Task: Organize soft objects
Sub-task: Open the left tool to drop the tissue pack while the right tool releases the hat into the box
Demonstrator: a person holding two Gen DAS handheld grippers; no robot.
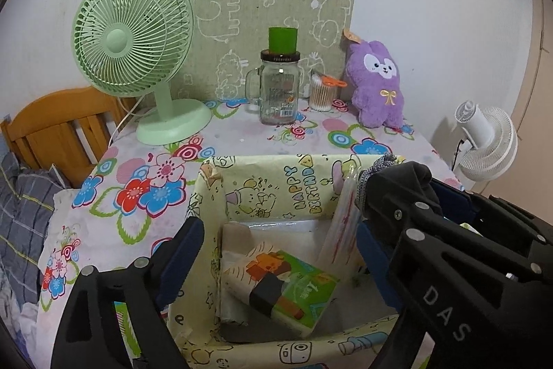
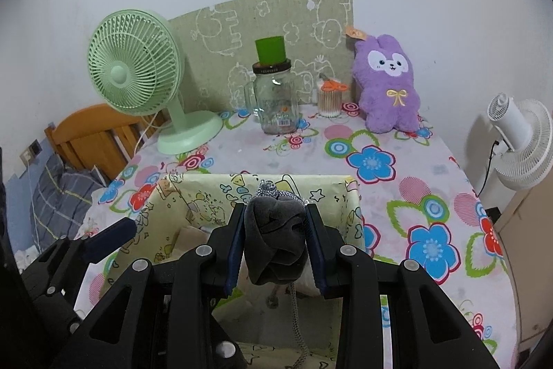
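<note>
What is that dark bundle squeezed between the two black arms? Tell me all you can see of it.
The dark grey bundle looks like soft, rolled fabric, folded in on itself. A grey-and-white braided cord hangs below it and bunches at its top. The right tool clamps it on both sides with blue pads, holding it above the yellow cartoon-print box.

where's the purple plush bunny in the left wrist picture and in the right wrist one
Left wrist view: purple plush bunny at right of centre, at the table's back edge.
Right wrist view: purple plush bunny upper right, same spot.
Shared landmark: the cotton swab jar stands just left of it.
</note>
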